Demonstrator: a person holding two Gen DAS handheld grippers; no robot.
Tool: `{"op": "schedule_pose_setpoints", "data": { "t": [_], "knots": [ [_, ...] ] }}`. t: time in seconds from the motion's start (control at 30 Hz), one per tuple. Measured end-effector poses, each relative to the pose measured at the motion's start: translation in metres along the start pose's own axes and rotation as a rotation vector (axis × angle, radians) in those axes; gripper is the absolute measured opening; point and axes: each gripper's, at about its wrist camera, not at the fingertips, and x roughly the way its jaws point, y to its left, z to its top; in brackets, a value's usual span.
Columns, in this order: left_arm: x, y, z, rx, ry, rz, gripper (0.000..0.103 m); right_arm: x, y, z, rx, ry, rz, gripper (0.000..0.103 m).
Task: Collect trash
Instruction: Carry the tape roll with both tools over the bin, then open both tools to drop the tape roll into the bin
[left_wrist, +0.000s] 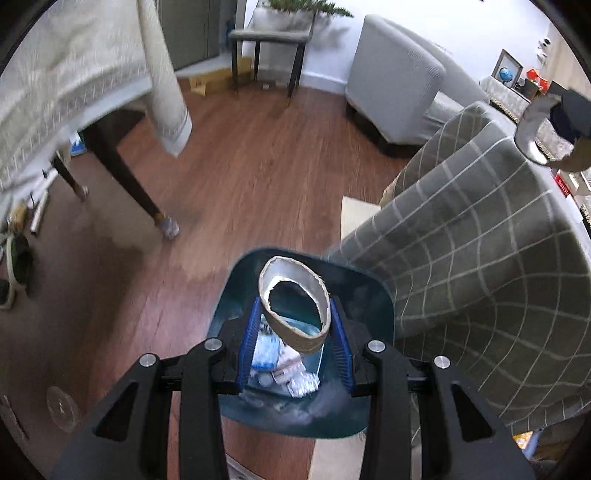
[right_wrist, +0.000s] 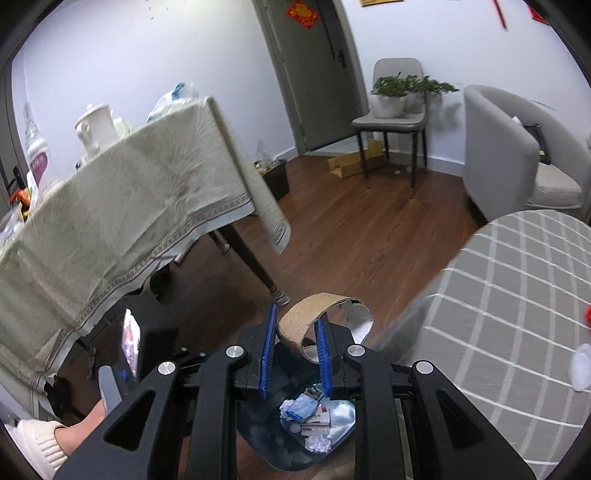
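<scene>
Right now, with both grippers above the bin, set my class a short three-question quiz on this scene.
1. True or false: the bin is empty.
2. The left gripper has its fingers shut on: A a cardboard ring, B a bottle, C a spoon?
3. Which gripper holds the torn cardboard piece?
Key: 1 false, trash lies inside; 2 A; 3 the right gripper.

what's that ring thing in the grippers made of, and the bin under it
Ring: looks like brown cardboard with a silvery foil-like lining, matte outside; its torn, fibrous rim suggests paper board. Bin: probably dark teal plastic, smooth and slightly glossy with rounded moulded corners, though blur leaves that open.
</scene>
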Motion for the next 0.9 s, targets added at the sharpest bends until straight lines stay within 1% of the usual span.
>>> {"op": "schedule_pose_setpoints", "data": {
  "t": [0.1, 0.23, 0.37, 0.43, 0.47, 0.53, 0.63, 0.77, 0.83, 0.9],
  "knots": [
    [0.012, 0.008, -0.007, -0.011, 0.06, -0.023, 0.04, 0.014, 0.011, -0.001, -0.012, 0.027, 0.012, 0.021],
    [0.037, 0.02, -0.022, -0.016, 0.154, 0.0, 0.04, 0.033, 0.023, -0.002, -0.018, 0.055, 0.025, 0.021],
    [0.058, 0.027, -0.038, 0.003, 0.248, -0.002, 0.04, 0.052, 0.033, -0.005, -0.012, 0.096, 0.035, 0.021],
    [0.064, 0.032, -0.045, 0.002, 0.274, 0.0, 0.04, 0.06, 0.037, -0.007, -0.017, 0.116, 0.033, 0.021],
    [0.065, 0.033, -0.048, 0.001, 0.279, 0.003, 0.041, 0.064, 0.04, -0.008, -0.018, 0.122, 0.032, 0.021],
    [0.064, 0.038, -0.052, -0.006, 0.283, -0.002, 0.048, 0.07, 0.042, -0.01, -0.018, 0.137, 0.031, 0.021],
    [0.06, 0.04, -0.053, 0.006, 0.271, -0.004, 0.051, 0.079, 0.043, -0.014, -0.024, 0.163, 0.021, 0.021],
    [0.047, 0.044, -0.05, 0.014, 0.228, -0.008, 0.058, 0.091, 0.04, -0.02, -0.019, 0.199, -0.001, 0.021],
    [0.039, 0.049, -0.045, 0.019, 0.198, -0.003, 0.065, 0.096, 0.038, -0.023, -0.02, 0.215, -0.009, 0.021],
    [0.029, 0.051, -0.041, 0.015, 0.172, -0.002, 0.067, 0.102, 0.037, -0.027, -0.022, 0.231, -0.023, 0.021]
  ]
}}
